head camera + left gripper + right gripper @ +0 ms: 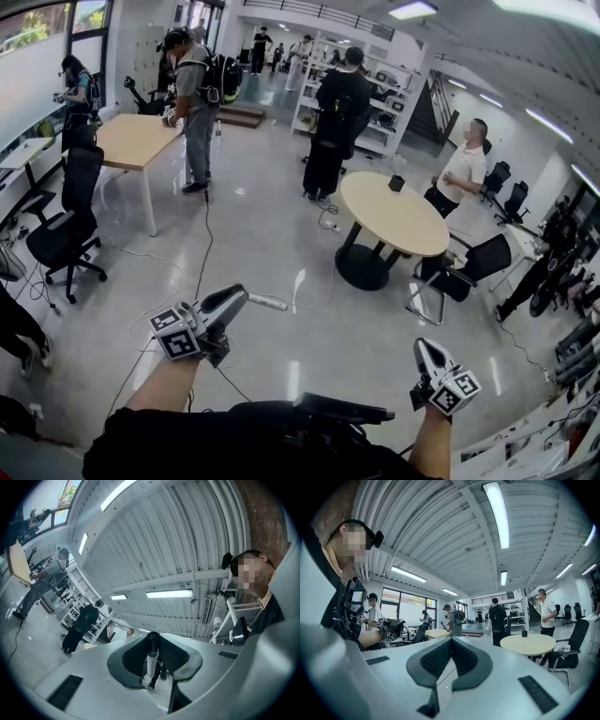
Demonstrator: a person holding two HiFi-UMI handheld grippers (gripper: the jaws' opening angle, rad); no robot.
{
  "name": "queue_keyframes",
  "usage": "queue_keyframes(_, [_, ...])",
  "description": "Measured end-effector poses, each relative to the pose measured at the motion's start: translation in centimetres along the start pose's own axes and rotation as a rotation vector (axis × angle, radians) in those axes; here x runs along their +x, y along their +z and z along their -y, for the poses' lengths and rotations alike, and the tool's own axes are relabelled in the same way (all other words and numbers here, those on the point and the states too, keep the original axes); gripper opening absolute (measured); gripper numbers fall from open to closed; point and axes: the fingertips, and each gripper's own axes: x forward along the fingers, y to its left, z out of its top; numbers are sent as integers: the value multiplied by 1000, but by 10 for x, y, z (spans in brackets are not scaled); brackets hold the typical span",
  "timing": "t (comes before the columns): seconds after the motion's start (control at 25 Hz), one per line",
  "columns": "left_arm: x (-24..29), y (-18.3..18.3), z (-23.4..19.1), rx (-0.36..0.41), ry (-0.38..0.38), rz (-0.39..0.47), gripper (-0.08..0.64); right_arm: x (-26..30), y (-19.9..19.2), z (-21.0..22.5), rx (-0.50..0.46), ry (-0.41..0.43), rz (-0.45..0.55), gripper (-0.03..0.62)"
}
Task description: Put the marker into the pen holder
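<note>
My left gripper (234,300) sits at 7 o'clock in the head view, tilted a little upward; its jaws are clamped on the marker (269,302), whose pale barrel sticks out past the tips toward 3 o'clock; in the left gripper view the marker (151,660) stands between the two dark pads with its black cap at 12 o'clock, pinched from both sides. My right gripper (424,352) is at 5 o'clock in the head view, well apart from the left one; in the right gripper view its jaws are pressed together at the tips with nothing between them, so that right gripper (451,641) is closed and empty.

The round table (412,230) lies at 1 o'clock ahead of me across the shiny floor (272,244); a small dark pot (396,183) stands near its far edge, and the right gripper view shows the same pot (524,633) on the tabletop at 3 o'clock. The marker is well apart from that table, over bare floor. A person in a white shirt (464,169) is just beside the table at 2 o'clock; a person in black (337,112) stands at 12 o'clock; a rectangular table (136,141) is at 10 o'clock, a black office chair (61,234) at 9 o'clock.
</note>
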Motion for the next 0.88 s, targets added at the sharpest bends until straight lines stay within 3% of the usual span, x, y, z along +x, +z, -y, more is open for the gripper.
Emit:
queue_keyframes(0.44, [-14,5,-34,-55,12,-12,72,33,-8,-17,8,8,-28,3])
queue_keyframes(0.68, [20,-13,-25,-35,25,-34,72,24,-17,23,40,24,1,3])
queue_keyframes(0.88, [74,-31,-3,17,40,-28,72,9,-16,86,55,56,34,3])
